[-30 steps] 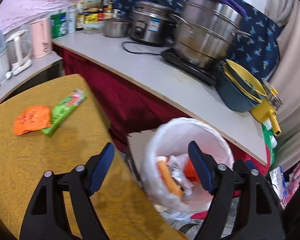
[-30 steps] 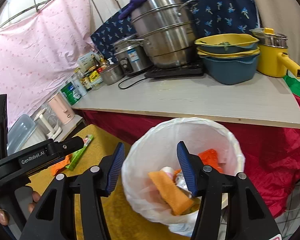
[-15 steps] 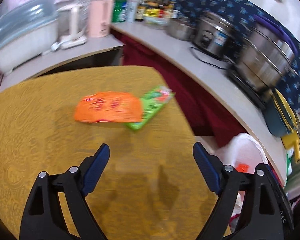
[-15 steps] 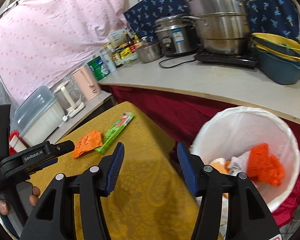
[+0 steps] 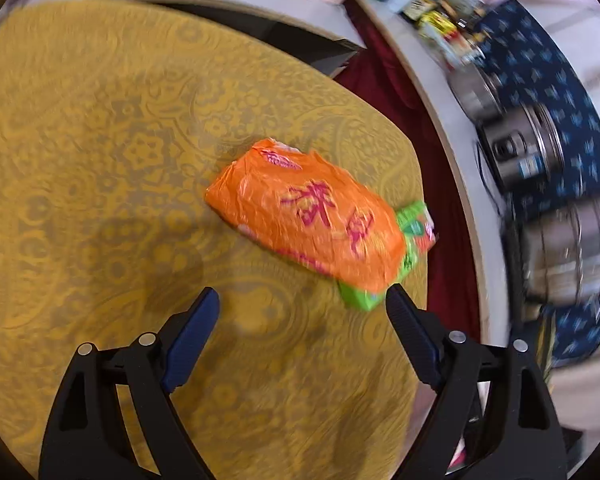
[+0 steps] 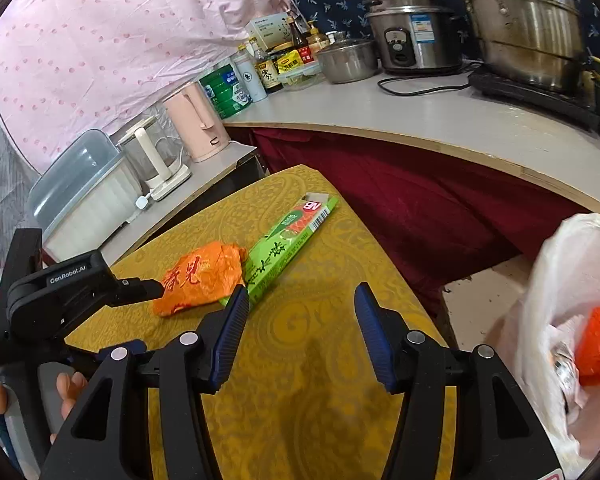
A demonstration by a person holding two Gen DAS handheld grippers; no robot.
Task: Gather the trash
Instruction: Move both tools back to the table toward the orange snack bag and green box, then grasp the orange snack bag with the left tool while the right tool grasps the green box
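Grippers [image 5: 302, 306] [image 6: 300, 304] wide open, empty

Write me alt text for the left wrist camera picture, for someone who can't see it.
An open left gripper hangs over a yellow patterned table, with nothing between its jaws. Just ahead lies an orange wrapper, resting partly on a green packet near the table's edge. Blurred pots and bottles line a counter behind.

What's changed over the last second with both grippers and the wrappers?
Both swung away from the trash bin toward the yellow table. The left gripper, jaws just opened wider, now closes in on the orange wrapper; right gripper open, empty. Orange wrapper and green wrapper haven't moved.
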